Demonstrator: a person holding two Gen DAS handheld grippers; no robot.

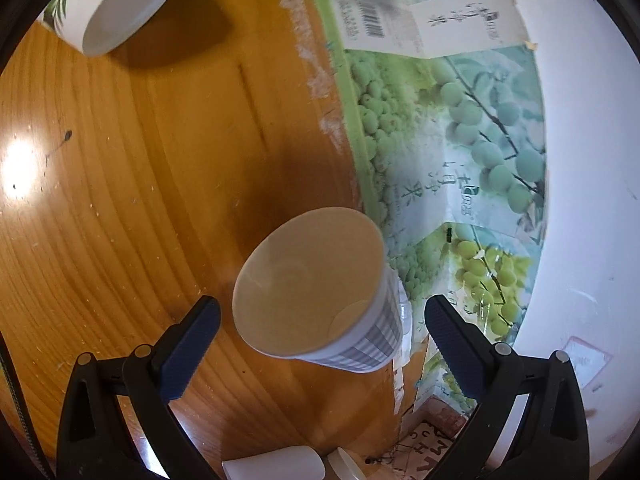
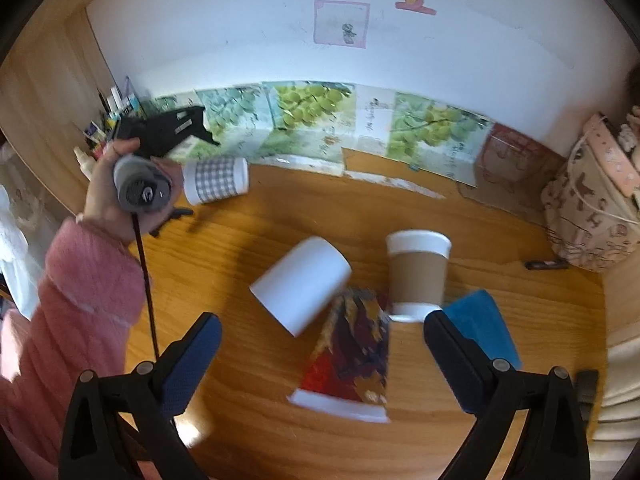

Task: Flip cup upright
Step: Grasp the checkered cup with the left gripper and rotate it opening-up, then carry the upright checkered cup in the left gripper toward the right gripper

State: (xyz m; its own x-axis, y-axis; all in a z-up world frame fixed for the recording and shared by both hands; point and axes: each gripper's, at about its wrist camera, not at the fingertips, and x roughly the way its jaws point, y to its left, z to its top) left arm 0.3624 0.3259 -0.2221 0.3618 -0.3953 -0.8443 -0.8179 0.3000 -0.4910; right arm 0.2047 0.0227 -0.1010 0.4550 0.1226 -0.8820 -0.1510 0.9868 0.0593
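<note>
Progress: nothing flipped yet, as far as the views show. Checked cup (image 1: 316, 292) looks to lie on its side at the back of the bench (image 1: 120, 200), close to the fruit poster (image 1: 460, 128) along the wall. Its open mouth faces the left hand-held gripper (image 1: 320, 304). The inside looks empty.

Left hand-held gripper has its fingers spread wide, one on each side of the cup's mouth end, with a gap on both sides and no contact visible. So the grasp is not made. The right wrist view shows the same cup horizontal beside the person's hand (image 2: 132, 188), which fits a cup not yet stood up.

Right hand-held gripper (image 2: 322, 318) is also spread apart and holds nothing. Between and ahead of its fingers sits a colourful cup (image 2: 352, 360), blurred, wide end toward the camera, seemingly on its side or tipped. Whether it touches the fingers cannot be told. Just beyond it a plain white cup (image 2: 304, 284) lies on its side, and a brown-sleeved cup (image 2: 418, 272) looks to stand upright. Another white cup with a leaf print (image 1: 116, 4) lies tipped at the far corner of the left view.

Judged stage: early, approach done on the checked cup. Left to do: close on it, lift, rotate it mouth-up, set it down, release. The other tipped cups appear untouched.
</note>
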